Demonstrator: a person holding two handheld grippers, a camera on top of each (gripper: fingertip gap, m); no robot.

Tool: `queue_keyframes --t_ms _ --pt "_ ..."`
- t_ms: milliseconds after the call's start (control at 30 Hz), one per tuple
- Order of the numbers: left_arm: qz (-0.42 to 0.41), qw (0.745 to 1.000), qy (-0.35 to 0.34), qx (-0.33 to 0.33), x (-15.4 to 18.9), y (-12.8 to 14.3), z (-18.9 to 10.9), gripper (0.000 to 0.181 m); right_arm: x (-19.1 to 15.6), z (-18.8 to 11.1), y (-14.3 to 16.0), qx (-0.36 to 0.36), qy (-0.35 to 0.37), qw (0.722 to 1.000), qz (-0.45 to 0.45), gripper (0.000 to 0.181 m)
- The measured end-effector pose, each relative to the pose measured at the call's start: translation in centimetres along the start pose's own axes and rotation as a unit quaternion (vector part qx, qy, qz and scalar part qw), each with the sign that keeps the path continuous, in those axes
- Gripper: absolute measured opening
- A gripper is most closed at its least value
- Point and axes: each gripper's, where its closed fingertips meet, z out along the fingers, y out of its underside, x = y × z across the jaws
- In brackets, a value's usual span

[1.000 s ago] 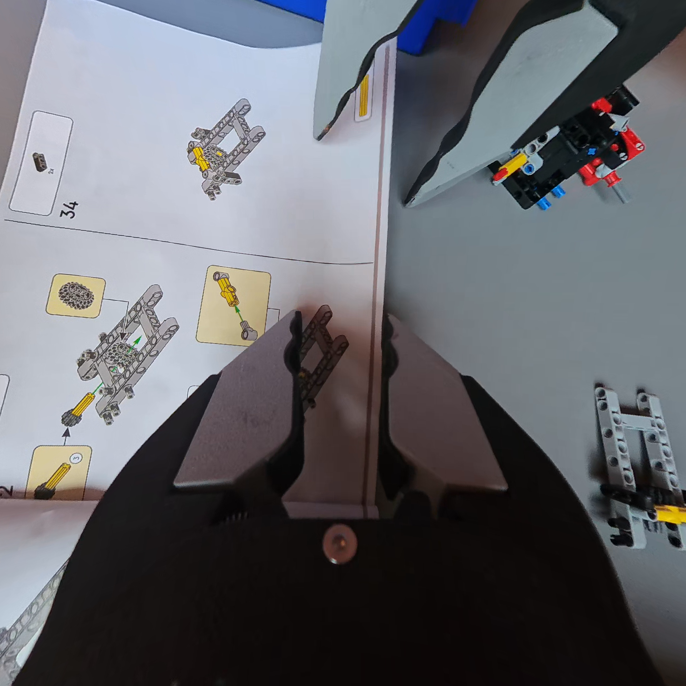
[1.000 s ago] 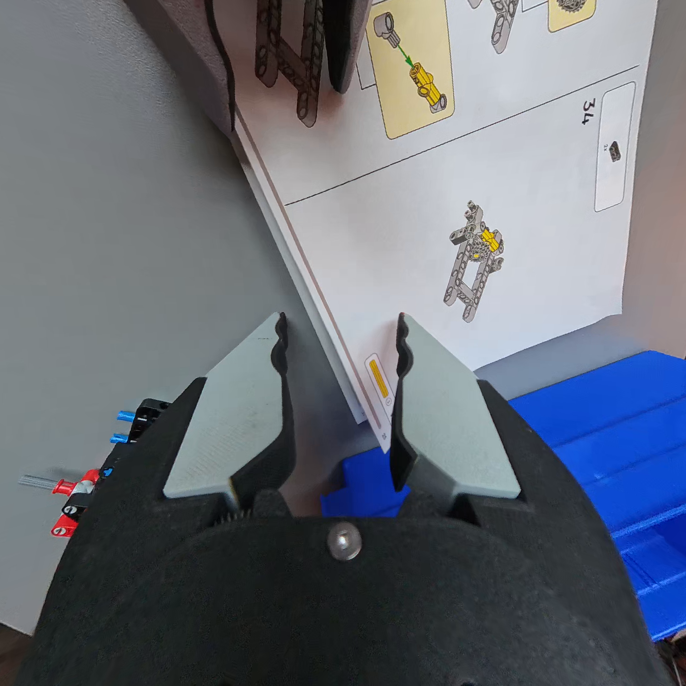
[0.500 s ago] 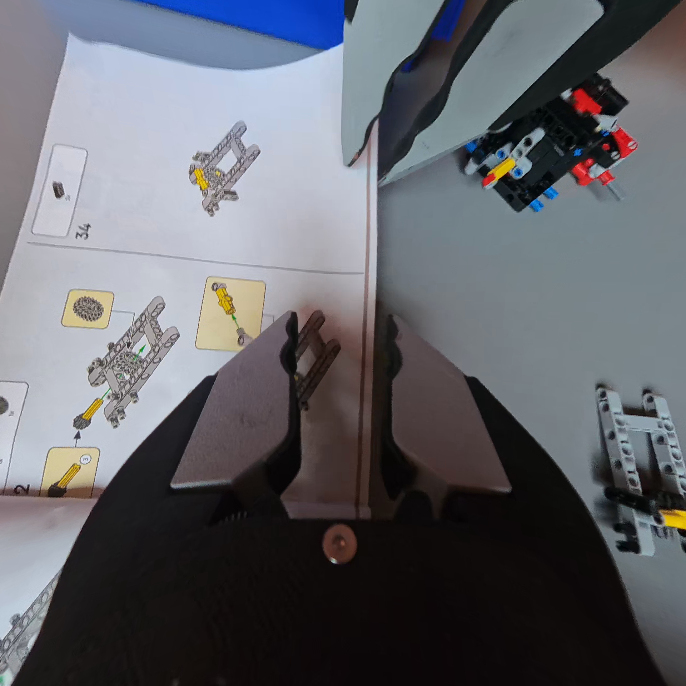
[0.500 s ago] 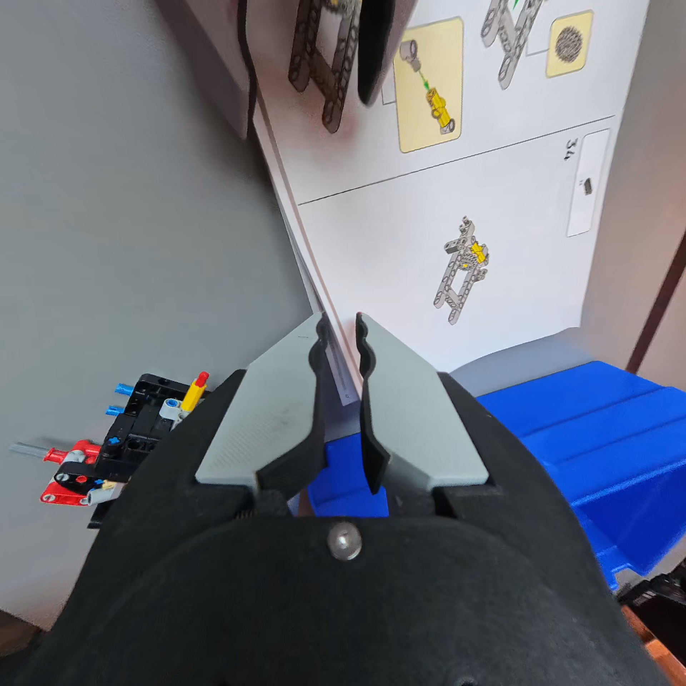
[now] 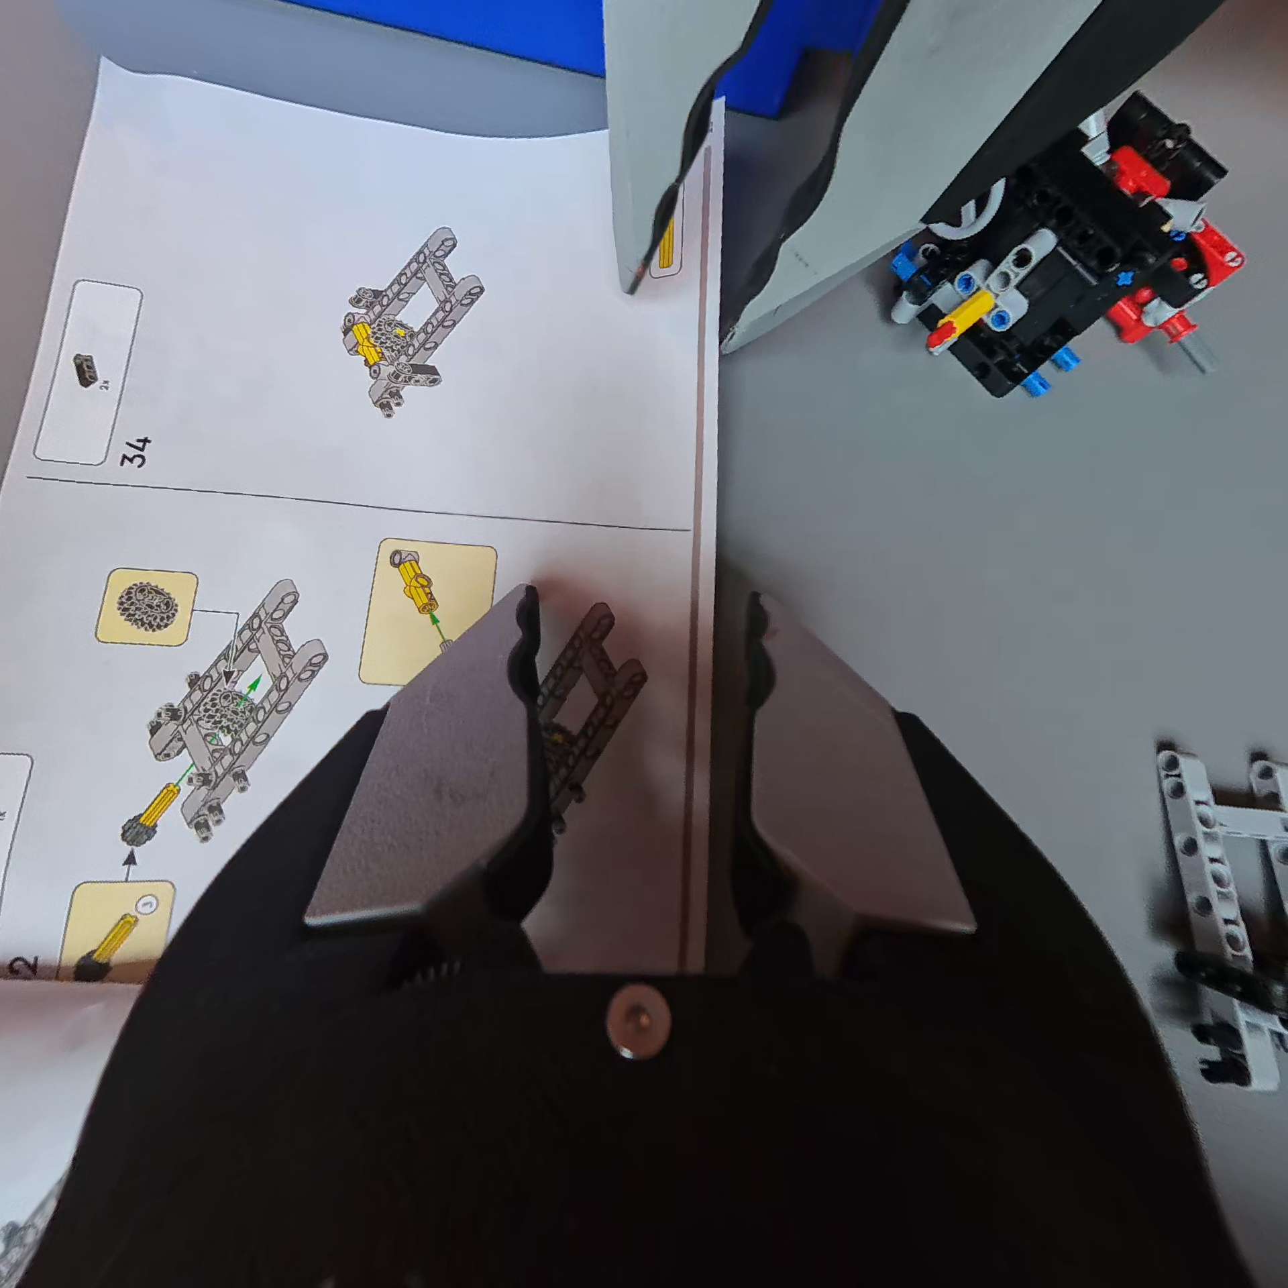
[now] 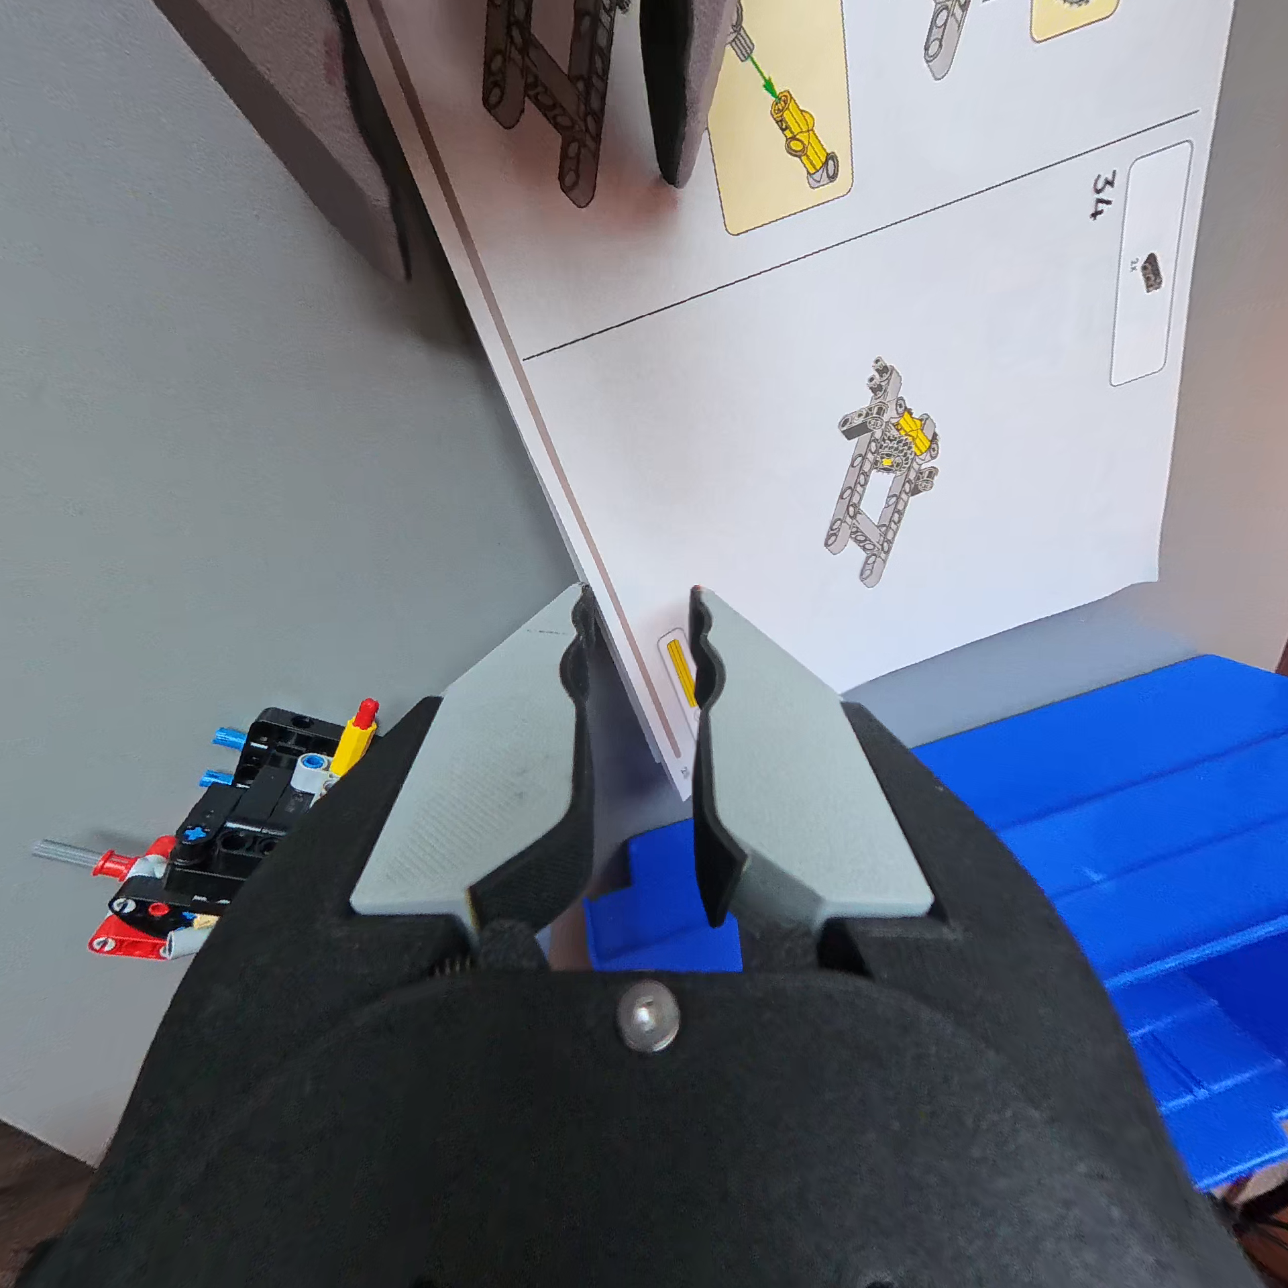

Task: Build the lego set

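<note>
Right claw (image 6: 638, 592) wider again astride white instruction booklet (image 5: 418, 432) corner.

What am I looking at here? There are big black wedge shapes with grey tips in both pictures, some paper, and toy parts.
Those wedges are two hand-held grippers, each with two grey fingers; a person holds one in each hand, and a camera on each looks forward along its fingers. One picture comes from the left gripper, the other from the right gripper. Both are open and hold nothing. Each straddles an edge of the paper instruction booklet, which lies open on the grey table. Beside it lie a black, red and blue lego assembly and a light grey lego frame. A blue bin sits past the booklet's far end. The right gripper also shows at the top of the left picture.
</note>
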Motion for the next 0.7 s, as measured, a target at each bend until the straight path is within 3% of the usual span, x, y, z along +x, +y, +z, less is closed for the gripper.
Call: queue_keyframes --t_ms 167,333,467,700 --pt "0.017 0.999 -0.034 -0.006 -1.0 0.1 0.0 0.037 0.3 -0.1 0.0 0.008 -0.001 1.0 0.01 0.024" --pt "-0.004 1.0 0.006 0.009 0.2 -0.6 0.3 0.063 0.5 -0.1 0.1 0.009 0.001 1.0 0.012 0.025" --pt "0.015 0.999 -0.035 -0.005 -0.7 -0.5 0.8 0.051 0.5 -0.1 0.1 0.007 0.003 1.0 0.011 0.025" --pt "0.008 0.999 -0.05 -0.003 -1.2 -0.7 0.8 0.056 0.6 -0.1 0.1 0.011 0.001 1.0 0.018 0.024"
